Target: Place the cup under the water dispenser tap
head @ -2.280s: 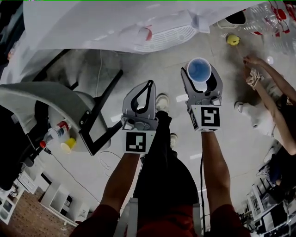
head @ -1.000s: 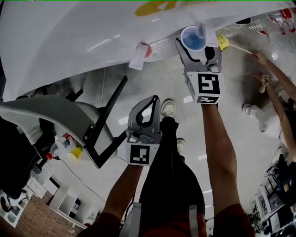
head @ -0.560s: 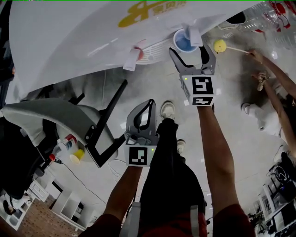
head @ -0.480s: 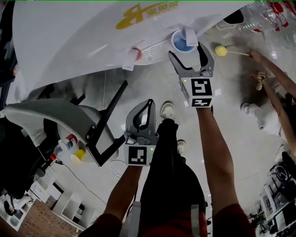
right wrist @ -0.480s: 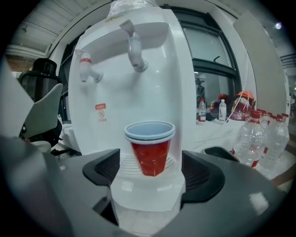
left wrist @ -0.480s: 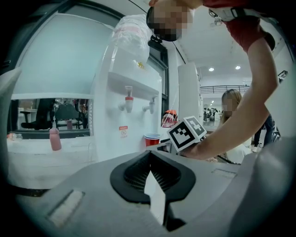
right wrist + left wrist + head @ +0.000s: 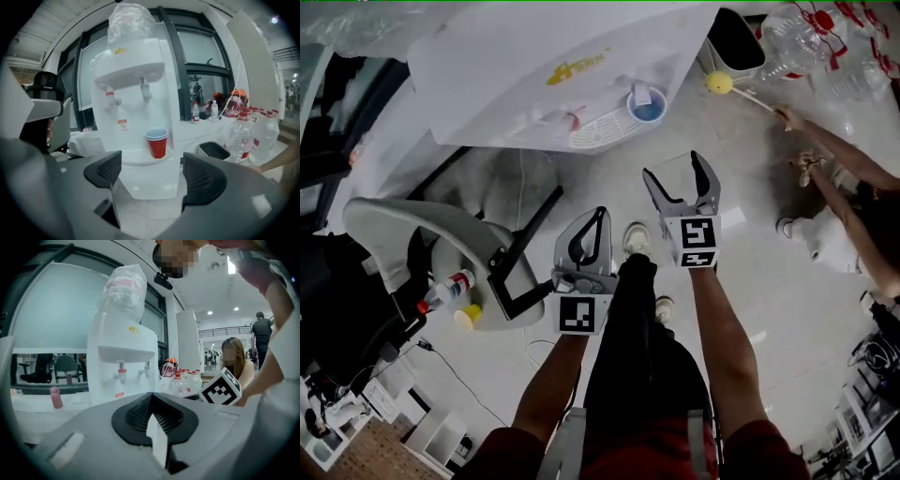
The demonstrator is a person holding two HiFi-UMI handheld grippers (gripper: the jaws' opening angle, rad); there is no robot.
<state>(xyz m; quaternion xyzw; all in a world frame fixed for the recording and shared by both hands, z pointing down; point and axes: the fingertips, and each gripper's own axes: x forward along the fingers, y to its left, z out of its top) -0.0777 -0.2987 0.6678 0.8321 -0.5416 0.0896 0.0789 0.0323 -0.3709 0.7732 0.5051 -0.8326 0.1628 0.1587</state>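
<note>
You are holding the right gripper (image 7: 673, 169) wide, just opened and empty, since the cup (image 7: 157, 143) is sitting under the tap (image 7: 145, 92); left gripper (image 7: 600, 216) idling shut.

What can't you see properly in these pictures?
- Inside of the cup: the right gripper view shows it side-on, so its own wall hides whether there is water.
- Lower part of the dispenser: in the left gripper view the left gripper body covers it, so the cup does not show there.
- Yellow logo: in the head view it is too small to read.
</note>
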